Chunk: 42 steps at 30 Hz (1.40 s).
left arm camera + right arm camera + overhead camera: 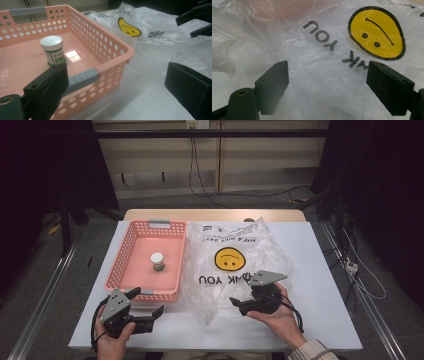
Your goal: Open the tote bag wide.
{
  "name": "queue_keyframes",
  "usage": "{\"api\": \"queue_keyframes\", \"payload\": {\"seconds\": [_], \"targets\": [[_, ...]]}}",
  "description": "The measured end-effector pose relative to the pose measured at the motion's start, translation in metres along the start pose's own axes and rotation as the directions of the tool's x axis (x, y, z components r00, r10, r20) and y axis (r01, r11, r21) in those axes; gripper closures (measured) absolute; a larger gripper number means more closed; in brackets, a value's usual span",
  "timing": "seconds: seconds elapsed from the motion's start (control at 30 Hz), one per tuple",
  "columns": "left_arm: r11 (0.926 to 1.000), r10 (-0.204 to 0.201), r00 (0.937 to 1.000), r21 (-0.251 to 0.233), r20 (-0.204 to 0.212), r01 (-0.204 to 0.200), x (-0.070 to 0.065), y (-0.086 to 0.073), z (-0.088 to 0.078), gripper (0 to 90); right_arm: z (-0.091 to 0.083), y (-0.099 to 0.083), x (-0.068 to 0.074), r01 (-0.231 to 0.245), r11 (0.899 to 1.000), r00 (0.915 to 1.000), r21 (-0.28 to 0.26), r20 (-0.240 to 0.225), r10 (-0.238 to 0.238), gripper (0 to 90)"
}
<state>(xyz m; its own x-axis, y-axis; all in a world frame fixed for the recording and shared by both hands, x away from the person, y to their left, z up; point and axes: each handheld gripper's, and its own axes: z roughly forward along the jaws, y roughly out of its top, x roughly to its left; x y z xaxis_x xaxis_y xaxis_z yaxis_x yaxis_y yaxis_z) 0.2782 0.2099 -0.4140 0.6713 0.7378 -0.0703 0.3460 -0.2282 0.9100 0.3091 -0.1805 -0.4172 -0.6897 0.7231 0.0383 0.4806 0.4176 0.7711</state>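
Item: plastic bag (235,265), thin, translucent white, heavily crinkled. It carries a yellow smiley face (230,258) outlined in black, with black lettering reading "THANK YOU" beneath it; from the high view both print and face appear upside down. A second line of small black print runs near its far edge. The bag lies flat on the white table (320,270), right of centre, its left edge just beside the basket and lapping against the basket's wall.

Item: pink basket (131,237), perforated walls, grey handle insert at each short end. It sits on the table left of the bag. Contents: one small jar (157,261), white cap, green label, upright on the basket floor.

Item: right gripper (245,306), held in the person's right hand (280,317), poised over the bag's near portion. Its jaws stand wide apart, nothing between the pads; in the right gripper view the bag's lettering and smiley face lie past them.

Item: left gripper (149,302), held in the person's left hand (112,340), at the basket's near end. Jaws stand wide apart and hold nothing; in the left gripper view one jaw lies in front of the basket's near handle (82,78), the other over the bare table.
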Motion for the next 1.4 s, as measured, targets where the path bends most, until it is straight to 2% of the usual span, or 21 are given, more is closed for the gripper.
{"api": "queue_keyframes", "payload": {"seconds": [0.07,0.13,0.23,0.27,0.37,0.43,0.47,0.53,0.63,0.73,0.77,0.97,1.03,1.07,1.13,1.23,1.27,1.37,1.4], "targets": [[1.0000,-0.004,1.0000,-0.003,0.000,0.004,0.000,0.000,-0.001,4.8,0.009,-0.001,0.000,-0.009,1.000,0.9997,0.010,-0.022,0.009,21.6],[0.9999,-0.011,0.9999,-0.003,0.006,0.011,0.001,0.000,-0.001,4.8,0.014,-0.005,0.001,0.011,0.999,0.9994,0.037,-0.033,-0.010,21.8],[0.9999,-0.014,0.9999,0.000,0.009,0.014,0.001,0.000,0.000,4.8,0.019,-0.010,0.002,0.015,0.998,0.9995,0.064,-0.029,-0.013,22.3],[1.0000,-0.003,0.9999,0.004,0.011,0.003,0.000,0.000,0.000,4.8,0.019,-0.011,0.003,0.020,0.997,0.9995,0.073,-0.027,-0.018,22.1],[1.0000,-0.001,0.9999,0.009,0.013,0.001,0.000,-0.001,0.001,4.8,0.022,-0.012,0.004,0.021,0.996,0.9993,0.087,-0.032,-0.018,18.4],[1.0000,-0.002,0.9999,0.009,0.013,0.002,0.000,0.000,0.001,4.8,0.026,-0.013,0.005,0.025,0.994,0.9993,0.110,-0.029,-0.022,11.8],[1.0000,-0.005,0.9999,0.007,0.013,0.005,0.000,0.000,0.001,4.8,0.026,-0.013,0.005,0.025,0.994,0.9993,0.110,-0.029,-0.022,11.8],[1.0000,-0.003,0.9999,0.006,0.011,0.003,0.001,0.000,0.000,4.8,0.032,-0.016,0.006,0.034,0.988,0.9989,0.150,-0.039,-0.028,11.0],[1.0000,-0.001,0.9999,0.005,0.012,0.001,0.001,0.000,0.000,4.8,0.036,-0.018,0.006,0.034,0.984,0.9986,0.175,-0.047,-0.027,12.0],[1.0000,-0.001,0.9999,0.006,0.013,0.001,0.001,0.000,0.000,4.8,0.039,-0.019,0.006,0.033,0.977,0.9977,0.209,-0.065,-0.020,19.9],[1.0000,-0.001,0.9999,0.005,0.014,0.001,0.001,0.000,0.000,4.8,0.040,-0.020,0.006,0.036,0.974,0.9976,0.222,-0.065,-0.022,20.1],[1.0000,0.001,0.9999,0.007,0.015,-0.001,0.001,0.000,0.000,4.8,0.038,-0.018,0.003,0.034,0.974,0.9976,0.222,-0.067,-0.019,31.2],[1.0000,0.003,0.9999,0.005,0.010,-0.003,0.001,0.000,0.000,4.8,0.038,-0.018,0.000,0.012,0.975,0.9987,0.223,-0.051,-0.001,37.9],[1.0000,0.003,1.0000,0.003,0.006,-0.003,0.001,0.000,0.000,4.8,0.038,-0.018,0.000,0.012,0.975,0.9987,0.223,-0.051,-0.001,37.9],[1.0000,0.002,1.0000,0.005,0.009,-0.002,0.001,0.000,0.000,4.8,0.037,-0.017,-0.004,-0.023,0.975,0.9978,0.222,-0.055,0.037,41.7],[0.9999,0.005,0.9999,0.009,0.010,-0.005,0.001,0.000,0.000,4.8,0.035,-0.016,-0.007,-0.037,0.973,0.9970,0.228,-0.058,0.051,49.8],[0.9999,0.005,0.9999,0.009,0.010,-0.005,0.001,0.000,0.000,4.8,0.035,-0.016,-0.007,-0.037,0.973,0.9970,0.228,-0.058,0.051,49.8],[0.9999,0.007,0.9999,0.011,0.010,-0.007,0.001,0.000,0.000,4.8,0.035,-0.015,-0.010,-0.054,0.974,0.9948,0.220,-0.072,0.072,63.6],[0.9999,0.007,0.9999,0.011,0.010,-0.007,0.002,0.000,0.000,4.8,0.035,-0.015,-0.010,-0.054,0.974,0.9948,0.220,-0.072,0.072,63.6]]}}
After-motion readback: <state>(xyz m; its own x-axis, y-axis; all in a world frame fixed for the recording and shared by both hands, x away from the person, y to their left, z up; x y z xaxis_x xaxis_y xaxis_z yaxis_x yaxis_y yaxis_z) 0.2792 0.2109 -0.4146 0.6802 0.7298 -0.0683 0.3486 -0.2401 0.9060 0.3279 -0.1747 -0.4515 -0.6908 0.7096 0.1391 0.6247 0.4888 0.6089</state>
